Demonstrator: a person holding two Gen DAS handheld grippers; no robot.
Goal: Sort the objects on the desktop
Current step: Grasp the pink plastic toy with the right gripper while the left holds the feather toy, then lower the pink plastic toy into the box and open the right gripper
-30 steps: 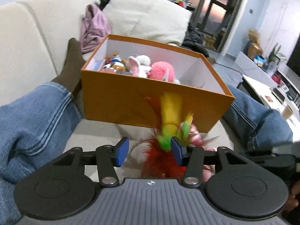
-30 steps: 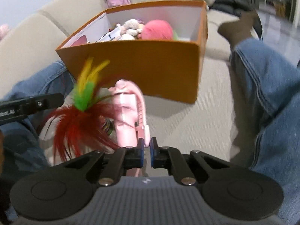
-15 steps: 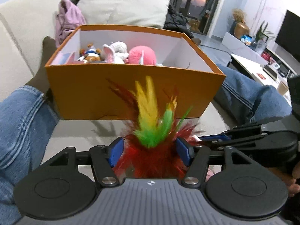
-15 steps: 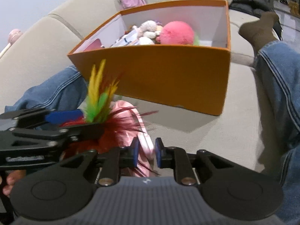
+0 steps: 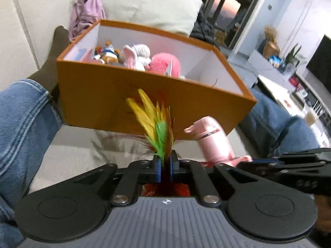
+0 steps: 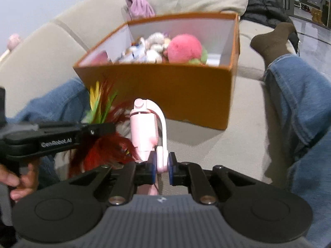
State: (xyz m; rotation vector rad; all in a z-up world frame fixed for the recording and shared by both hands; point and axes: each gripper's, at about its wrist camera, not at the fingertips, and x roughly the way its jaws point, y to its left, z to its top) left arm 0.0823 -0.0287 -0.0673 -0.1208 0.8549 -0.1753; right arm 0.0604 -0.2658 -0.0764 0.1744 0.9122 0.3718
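Observation:
A feather toy with yellow, green and red plumes stands up between the pads of my left gripper, whose jaws are closing and pinch its feathers. From the right wrist view the same feather toy shows beside the left gripper. My right gripper has its jaws closing on the loop handle of a pink bottle, held upright. The pink bottle stands just right of the feathers. Behind both sits the orange box, open-topped, on the sofa.
Plush toys and a pink ball fill the orange box. A person's jeans-clad legs flank it on the beige sofa seat. A cushion and purple cloth lie behind.
The left jaws have gone from wide apart to pinched on the feathers. The right gripper has shifted its grip to the pink bottle's handle and raised it.

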